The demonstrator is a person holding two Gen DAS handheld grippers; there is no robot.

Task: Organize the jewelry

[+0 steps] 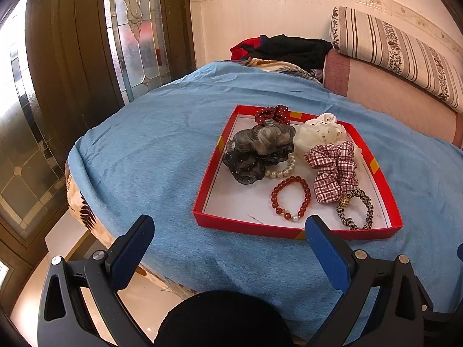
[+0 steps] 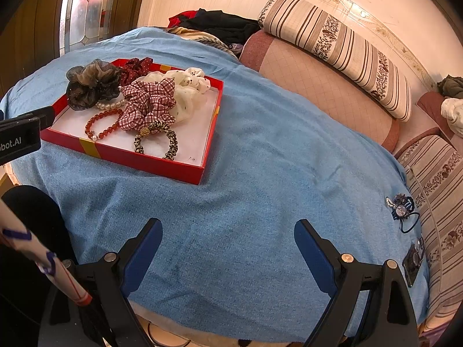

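Both grippers, left gripper and right gripper, hanging wide, empty. Shallow red cardboard tray nearly filled; blue beaded hair tie lying at three o'clock, likely next pickup.

Left gripper: jaws spread wide, empty, above the bed's near edge.
Blue blanket: covers the bed.
Red tray: white-floored, on the blanket toward the bed's right side. Contents:
- grey-black sheer scrunchie, far left corner;
- red polka-dot scrunchie, over the far rim;
- cream scrunchie, far right;
- red-checked scrunchie, right of centre;
- pearl bracelet, touching the sheer scrunchie;
- red bead bracelet, near centre;
- leopard-print hair tie, near right corner.
Striped pillow: beyond the bed's far right edge.
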